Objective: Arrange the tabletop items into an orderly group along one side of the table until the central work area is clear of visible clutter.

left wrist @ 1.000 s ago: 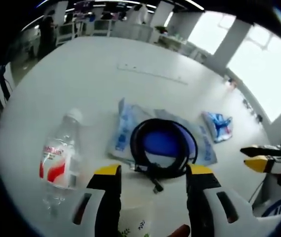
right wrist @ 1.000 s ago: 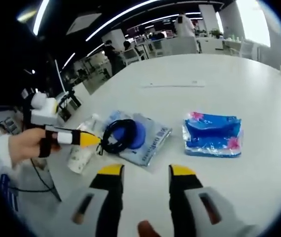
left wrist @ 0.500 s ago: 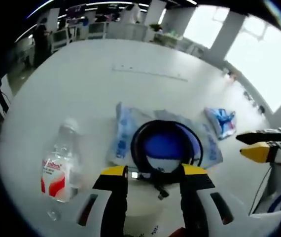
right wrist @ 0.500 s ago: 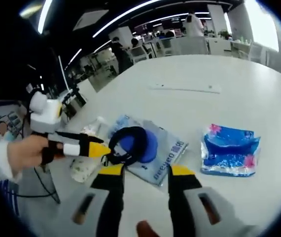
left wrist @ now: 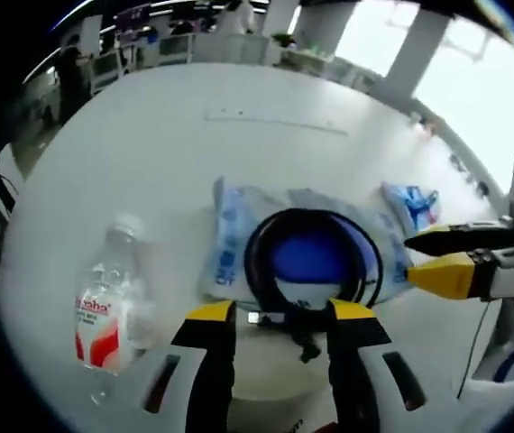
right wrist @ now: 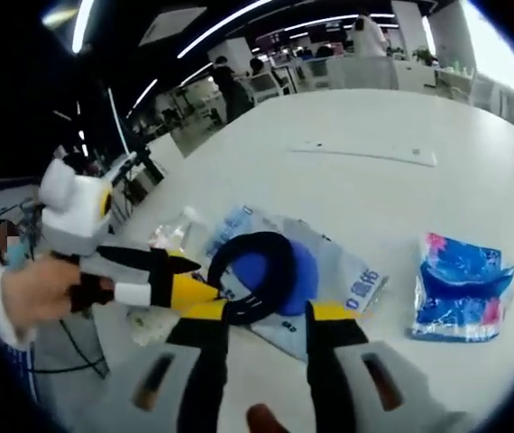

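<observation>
Black cable, coiled into a ring point(left wrist: 314, 262), lies on a pale blue-printed plastic bag point(left wrist: 230, 239) with a round blue object point(left wrist: 309, 254) showing through its middle, all on the white table point(left wrist: 167, 153). In your left gripper view, your left gripper point(left wrist: 279, 313) stands with its yellow-tipped jaws apart, one on each side of the coil's near edge at 6 o'clock, holding nothing; whether they touch the cable cannot be told. A clear water bottle with a red and white label point(left wrist: 108, 302) lies on its side at 8 o'clock, apart from the bag. A blue tissue pack point(left wrist: 412, 206) lies at 2 o'clock, just beyond the bag. Your right gripper point(left wrist: 451, 257) comes in at 3 o'clock, its jaws slightly parted and empty. In your right gripper view, the right gripper point(right wrist: 266, 313) reaches toward the coil point(right wrist: 257, 275), the tissue pack point(right wrist: 463, 289) sits at 4 o'clock, and your hand point(right wrist: 41, 289) holds the left gripper point(right wrist: 189, 275) at 9 o'clock.
</observation>
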Tool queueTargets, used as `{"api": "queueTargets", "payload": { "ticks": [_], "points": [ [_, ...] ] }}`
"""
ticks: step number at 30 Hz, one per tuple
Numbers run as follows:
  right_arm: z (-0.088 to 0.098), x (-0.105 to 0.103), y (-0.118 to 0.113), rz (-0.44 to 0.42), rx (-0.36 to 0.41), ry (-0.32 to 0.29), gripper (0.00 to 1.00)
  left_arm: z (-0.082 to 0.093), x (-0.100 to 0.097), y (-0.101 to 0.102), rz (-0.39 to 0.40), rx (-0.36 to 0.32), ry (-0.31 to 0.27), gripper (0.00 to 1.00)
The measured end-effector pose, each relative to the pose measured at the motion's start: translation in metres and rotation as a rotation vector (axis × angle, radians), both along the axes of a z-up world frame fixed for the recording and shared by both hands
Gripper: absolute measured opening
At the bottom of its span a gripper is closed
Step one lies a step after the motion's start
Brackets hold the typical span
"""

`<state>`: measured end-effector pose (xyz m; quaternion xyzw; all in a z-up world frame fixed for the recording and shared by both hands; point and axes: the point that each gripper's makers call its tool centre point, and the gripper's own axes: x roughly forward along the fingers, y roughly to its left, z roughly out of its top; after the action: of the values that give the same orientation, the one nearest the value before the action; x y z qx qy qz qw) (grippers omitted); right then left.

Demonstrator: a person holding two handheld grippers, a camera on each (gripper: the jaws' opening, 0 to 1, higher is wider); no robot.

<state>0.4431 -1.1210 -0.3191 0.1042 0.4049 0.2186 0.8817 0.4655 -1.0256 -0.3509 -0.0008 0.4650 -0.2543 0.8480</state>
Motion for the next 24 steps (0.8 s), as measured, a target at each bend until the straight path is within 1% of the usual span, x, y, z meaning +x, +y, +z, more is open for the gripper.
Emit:
{"api": "queueTargets", "payload": {
  "ticks": [2,6,9,13,17,20,22,23,24],
  "points": [
    [-0.004,0.000,0.003,0.003,0.005,0.010,0.31,-0.002,0.001,0.002,-0.003,0.015,-0.001,0.37],
    [-0.017,0.001,0.006,-0.002,0.006,0.044,0.31,-0.004,0.003,0.002,-0.004,0.019,-0.002,0.36],
    [-0.020,0.003,0.009,-0.021,0.030,0.059,0.31,-0.005,0.005,0.002,0.001,0.012,0.004,0.32],
    [-0.026,0.002,0.014,-0.018,0.035,0.074,0.30,-0.008,0.007,-0.001,-0.010,0.001,0.009,0.27],
    [-0.035,-0.003,0.018,-0.038,0.050,0.105,0.30,-0.010,0.007,-0.003,-0.014,0.003,0.013,0.27],
    [-0.034,-0.001,0.015,-0.068,0.051,0.092,0.26,-0.012,0.008,-0.003,-0.005,-0.001,0.023,0.26],
    [-0.034,0.001,0.015,-0.092,0.078,0.096,0.23,-0.013,0.008,-0.003,-0.002,-0.001,0.025,0.23],
    [-0.035,0.001,0.017,-0.105,0.101,0.112,0.20,-0.013,0.009,-0.002,-0.002,0.004,0.022,0.22],
    [-0.036,0.001,0.018,-0.104,0.107,0.112,0.19,-0.013,0.009,-0.002,-0.001,0.006,0.022,0.21]
  ]
}}
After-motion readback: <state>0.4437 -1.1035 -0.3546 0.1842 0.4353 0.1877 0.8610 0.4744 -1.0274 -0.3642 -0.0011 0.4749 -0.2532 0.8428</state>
